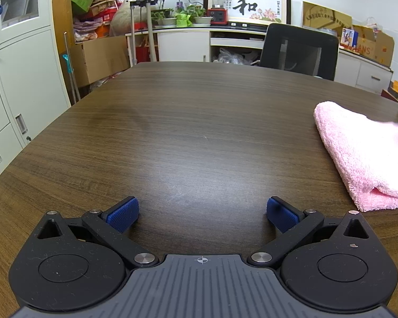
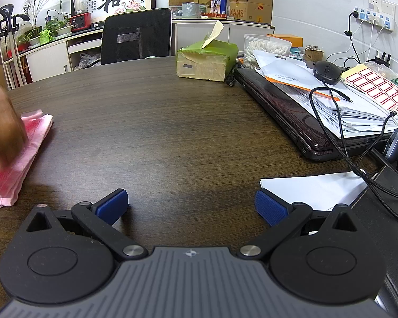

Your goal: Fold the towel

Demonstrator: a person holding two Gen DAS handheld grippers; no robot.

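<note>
Both claws, left claw (image 1: 202, 213) and right claw (image 2: 191, 206), gape wide and empty over the desk (image 1: 185, 122), flanking the folded pink towel (image 1: 368, 156) between them

The table (image 1: 188, 122) looks like dark wood-grain laminate, smooth with a soft sheen. The towel (image 1: 363, 153) is pink terry cloth, fluffy and matt. Each tool, left (image 1: 202, 213) and right (image 2: 191, 208), has matt black plastic arms, a ribbed grey plastic body, brushed metal pivot pins and rough blue textured pads (image 2: 272, 209). The tissue box (image 2: 207, 59) is green cardboard under glossy plastic wrap; the laptop (image 2: 286, 111) has a glossy dark lid
</note>
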